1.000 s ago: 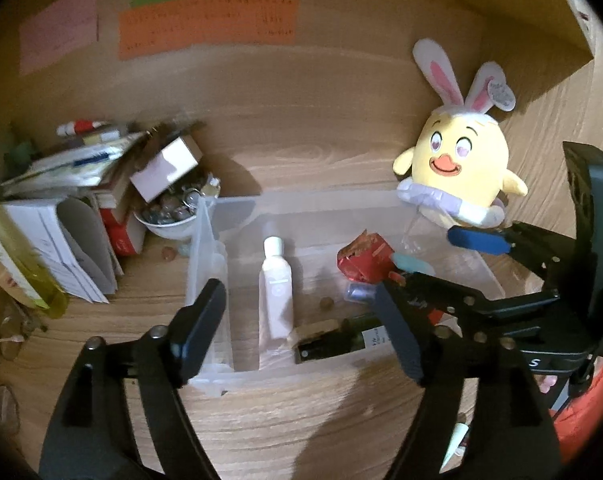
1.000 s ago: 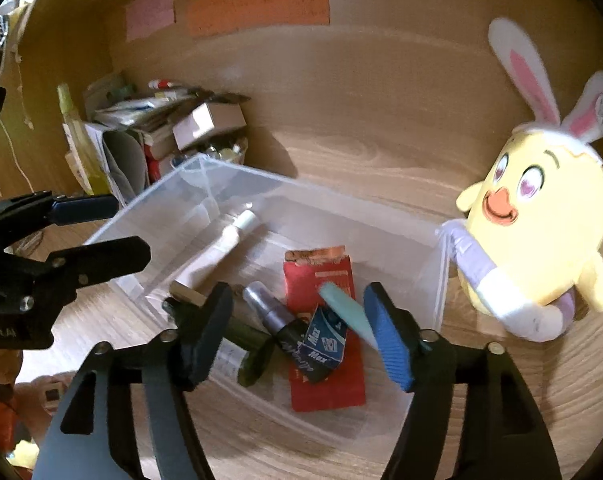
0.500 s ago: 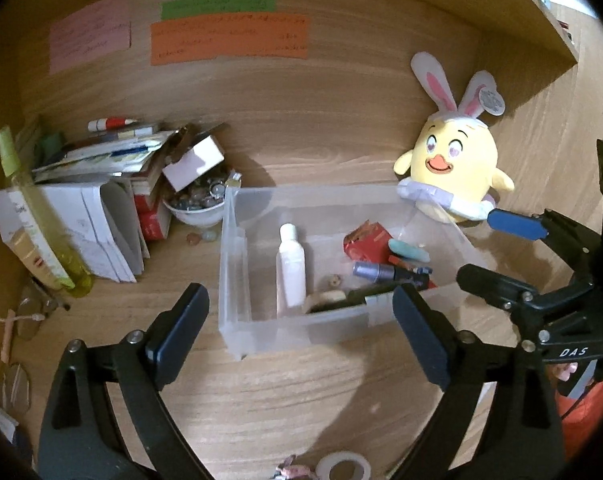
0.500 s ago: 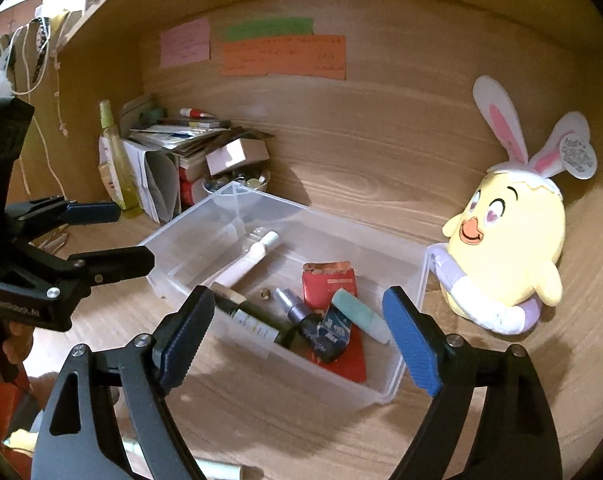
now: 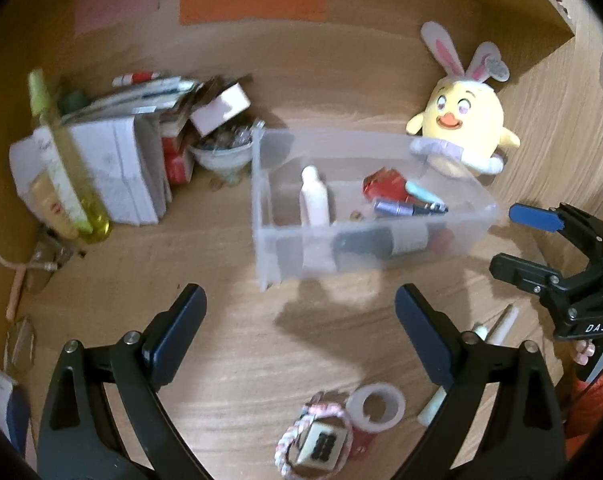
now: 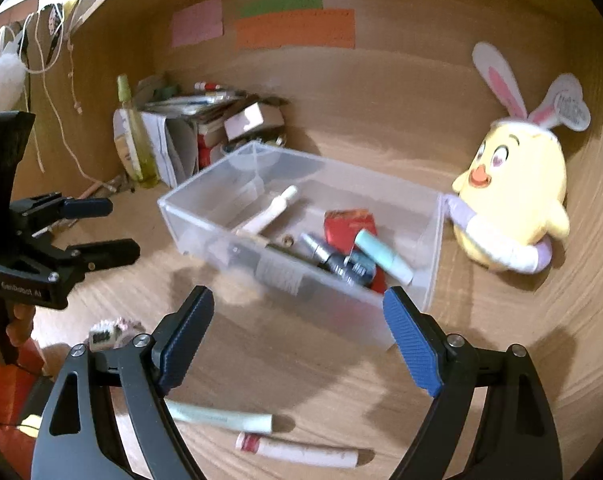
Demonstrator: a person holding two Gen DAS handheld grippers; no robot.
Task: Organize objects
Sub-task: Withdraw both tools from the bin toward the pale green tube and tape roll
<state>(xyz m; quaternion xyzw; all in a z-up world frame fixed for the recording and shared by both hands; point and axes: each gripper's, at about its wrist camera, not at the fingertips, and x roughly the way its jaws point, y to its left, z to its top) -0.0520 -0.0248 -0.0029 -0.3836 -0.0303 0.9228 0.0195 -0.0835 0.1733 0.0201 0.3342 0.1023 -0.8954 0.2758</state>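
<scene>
A clear plastic bin (image 5: 261, 200) (image 6: 431, 264) stands mid-desk. Inside lie a white bottle (image 5: 313, 196), a red packet (image 5: 383, 182), a dark labelled bottle (image 5: 381, 242) and a mint tube (image 6: 383, 256). My left gripper (image 5: 299, 300) hovers open in front of the bin, with nothing between its fingers. My right gripper (image 6: 297, 304) is also open and empty, just short of the bin's near corner. Loose on the desk in front are a white tape roll (image 5: 377, 402), a bracelet with a cube (image 5: 317, 444), a pale green tube (image 6: 221, 416) and a white tube (image 6: 297, 450).
A yellow plush chick (image 5: 461, 128) with rabbit ears sits right of the bin. Back left is a pile of papers and boxes (image 5: 113, 160), a bowl of small things (image 5: 221, 152) and a yellow-green bottle (image 5: 65, 168). Wooden walls close in the back and sides.
Both grippers have pulled back from over the bin, and their jaws stand wider. The tape roll, bracelet and loose tubes at the desk's front have come into view.
</scene>
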